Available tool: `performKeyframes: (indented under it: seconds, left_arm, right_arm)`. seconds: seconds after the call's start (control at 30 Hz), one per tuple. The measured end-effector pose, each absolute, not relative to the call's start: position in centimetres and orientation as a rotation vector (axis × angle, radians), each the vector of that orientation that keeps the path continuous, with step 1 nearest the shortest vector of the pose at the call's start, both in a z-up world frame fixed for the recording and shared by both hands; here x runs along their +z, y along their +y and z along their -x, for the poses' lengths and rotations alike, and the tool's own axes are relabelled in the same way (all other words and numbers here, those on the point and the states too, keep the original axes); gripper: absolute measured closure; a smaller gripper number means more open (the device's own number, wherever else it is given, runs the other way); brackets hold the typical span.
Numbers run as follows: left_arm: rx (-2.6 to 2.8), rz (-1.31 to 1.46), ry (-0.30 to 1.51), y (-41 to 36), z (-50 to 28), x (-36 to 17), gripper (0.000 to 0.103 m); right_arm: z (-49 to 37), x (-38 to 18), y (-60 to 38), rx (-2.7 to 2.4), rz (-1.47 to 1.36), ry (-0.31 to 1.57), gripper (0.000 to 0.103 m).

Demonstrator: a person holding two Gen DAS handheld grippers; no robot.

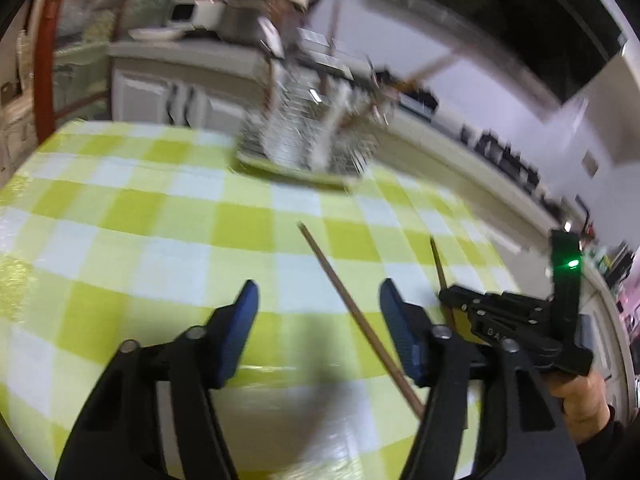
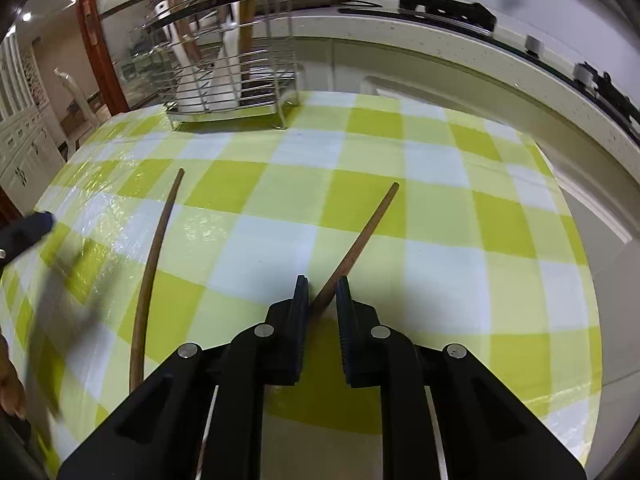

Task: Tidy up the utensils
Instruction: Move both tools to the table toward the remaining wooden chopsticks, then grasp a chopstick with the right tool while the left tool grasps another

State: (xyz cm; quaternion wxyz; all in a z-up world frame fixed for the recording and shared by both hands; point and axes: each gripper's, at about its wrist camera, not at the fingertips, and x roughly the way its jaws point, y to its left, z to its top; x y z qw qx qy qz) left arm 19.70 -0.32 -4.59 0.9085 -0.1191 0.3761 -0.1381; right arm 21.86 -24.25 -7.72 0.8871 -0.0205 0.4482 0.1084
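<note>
Here right claw (image 2: 322,300) clamped on chopstick (image 2: 362,236); left claw (image 1: 318,300) apart, second chopstick (image 1: 352,304) between.

Left wrist view smeared by motion: wire rack (image 1: 308,136) and its contents too blurred to identify. Near end of the long chopstick (image 1: 360,320) hidden behind the left tongs (image 1: 318,300). In the right wrist view, second chopstick (image 2: 356,248) cut off below between the right tongs (image 2: 322,292); left tongs (image 2: 28,232) blurred at the frame edge.

We see even indoor light, glare on the tablecloth (image 2: 208,232), soft shadows beneath, motion blur over the rack (image 1: 308,136), and fisheye bending at the edges.
</note>
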Motion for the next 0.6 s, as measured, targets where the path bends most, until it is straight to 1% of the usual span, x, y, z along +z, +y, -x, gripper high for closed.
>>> performKeyframes:
  seconds: [0.03,0.1,0.2,0.33,0.4,0.47,0.6]
  left_arm:
    - [-0.285,0.231,0.813,-1.4,-20.4,-5.0,0.052]
    - [-0.274,0.203,0.891,-3.5,-21.7,-6.1,0.063]
    - [-0.252,0.173,0.947,-5.2,-22.8,-7.2,0.068]
    - [-0.209,0.061,0.971,-7.5,-23.8,-8.1,0.072]
    - [-0.175,-0.018,0.967,-8.3,-23.9,-8.2,0.083]
    - [-0.162,-0.091,0.954,-8.8,-24.0,-8.4,0.089]
    - [-0.197,-0.133,0.935,-8.0,-23.7,-8.3,0.091]
  right_arm:
    - [-21.8,-7.7,-24.5,0.222,0.039,0.932,0.089]
    - [-21.8,-7.8,-24.7,0.217,0.039,0.933,0.089]
    - [-21.7,-7.8,-25.0,0.204,0.031,0.936,0.089]
    - [-21.6,-7.9,-25.3,0.198,0.021,0.934,0.088]
    - [-21.6,-7.9,-25.4,0.205,0.014,0.935,0.088]
    - [-21.6,-7.9,-25.4,0.206,0.008,0.937,0.088]
    - [-21.7,-7.8,-25.4,0.207,0.006,0.942,0.087]
